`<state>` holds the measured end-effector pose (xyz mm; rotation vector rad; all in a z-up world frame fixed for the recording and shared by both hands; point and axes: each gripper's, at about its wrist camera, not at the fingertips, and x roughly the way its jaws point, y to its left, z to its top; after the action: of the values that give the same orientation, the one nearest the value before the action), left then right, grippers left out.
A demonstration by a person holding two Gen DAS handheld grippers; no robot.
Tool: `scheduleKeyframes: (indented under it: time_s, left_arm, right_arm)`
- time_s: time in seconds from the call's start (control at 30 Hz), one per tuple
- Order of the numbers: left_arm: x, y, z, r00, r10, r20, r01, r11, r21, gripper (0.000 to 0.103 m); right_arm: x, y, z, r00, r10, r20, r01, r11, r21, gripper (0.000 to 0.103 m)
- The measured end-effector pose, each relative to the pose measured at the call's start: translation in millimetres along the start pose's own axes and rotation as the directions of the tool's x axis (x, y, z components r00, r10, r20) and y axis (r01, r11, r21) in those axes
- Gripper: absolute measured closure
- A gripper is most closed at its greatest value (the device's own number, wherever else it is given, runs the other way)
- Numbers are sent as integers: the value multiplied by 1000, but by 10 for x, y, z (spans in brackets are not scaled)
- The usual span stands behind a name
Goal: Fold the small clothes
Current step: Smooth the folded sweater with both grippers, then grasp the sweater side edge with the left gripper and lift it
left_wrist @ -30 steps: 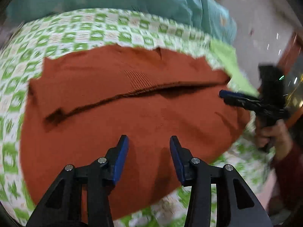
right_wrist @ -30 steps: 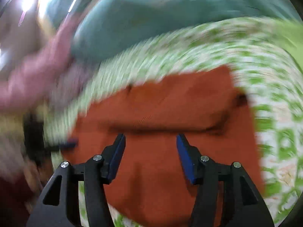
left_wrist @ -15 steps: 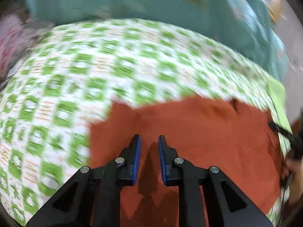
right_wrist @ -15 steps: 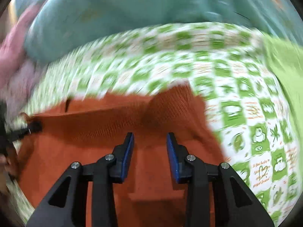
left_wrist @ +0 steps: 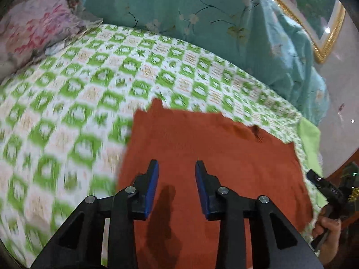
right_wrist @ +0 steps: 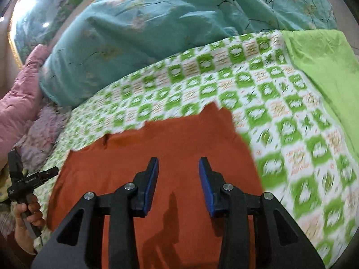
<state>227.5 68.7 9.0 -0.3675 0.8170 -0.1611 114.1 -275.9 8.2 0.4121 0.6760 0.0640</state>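
1. The rust-orange knitted garment (left_wrist: pixel 213 161) lies flat on the bed, filling the lower centre and lower right of the left wrist view and the lower centre and lower left of the right wrist view (right_wrist: pixel 157 157). Its surface is a fine, matte knit; the outline is roughly rectangular, with a jagged far edge and a small dark notch along that edge.

2. The left gripper (left_wrist: pixel 176 174) hangs over the garment with its jaws opening; the blue pads stand apart and nothing is between them. Its black, angular arms with silver rivets cast a soft shadow on the knit.

3. The right gripper (right_wrist: pixel 178 172) is built the same way and also hovers above the garment, jaws opening, with a bare gap and no cloth pinched.

4. Each view shows the other gripper at the frame's edge, held by a hand (right_wrist: pixel 27 215) on a black handle: lower left in the right wrist view, lower right in the left wrist view.

5. Under the garment lies a bed sheet (left_wrist: pixel 78 103), white with green squares and pale orange motifs, smooth and partly blurred.

6. Beyond it, at the top of both views, sits a rumpled teal quilt (right_wrist: pixel 157 27) with a floral print.

7. A pink padded cloth (right_wrist: pixel 20 98) bunches at the left of the right wrist view, and a plain lime-green cloth (right_wrist: pixel 325 62) lies at the upper right.
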Motion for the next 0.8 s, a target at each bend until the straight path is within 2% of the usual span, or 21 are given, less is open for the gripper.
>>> scheduleKeyframes:
  time_s: [0.1, 0.33, 0.4, 0.57, 0.73, 0.8]
  left_arm:
    - [-177, -55, -298, 999, -29, -23, 29, 999, -14, 65]
    - [-379, -31, -809, 992, -87, -86, 80, 993, -89, 64]
    - [-421, -37, -887, 991, -97, -93, 89, 992, -85, 57]
    - [-616, -16, -1085, 989, -108, -99, 99, 991, -86, 54]
    - [-728, 27, -1233, 990, -102, -99, 92, 990, -104, 52]
    - [-761, 44, -1301, 989, -110, -96, 98, 988, -117, 45]
  right_arm:
    - [-104, 129, -219, 1000, 24, -17, -24, 1000, -6, 56]
    - [-291, 351, -689, 997, 66, -50, -66, 998, 14, 55]
    - [-326, 392, -788, 995, 75, -60, -74, 997, 21, 55]
    - [-404, 465, -966, 992, 94, -78, -92, 995, 27, 48]
    - [-482, 509, -1116, 990, 105, -89, -102, 994, 42, 48]
    - [-513, 523, -1163, 990, 107, -89, -104, 994, 44, 48]
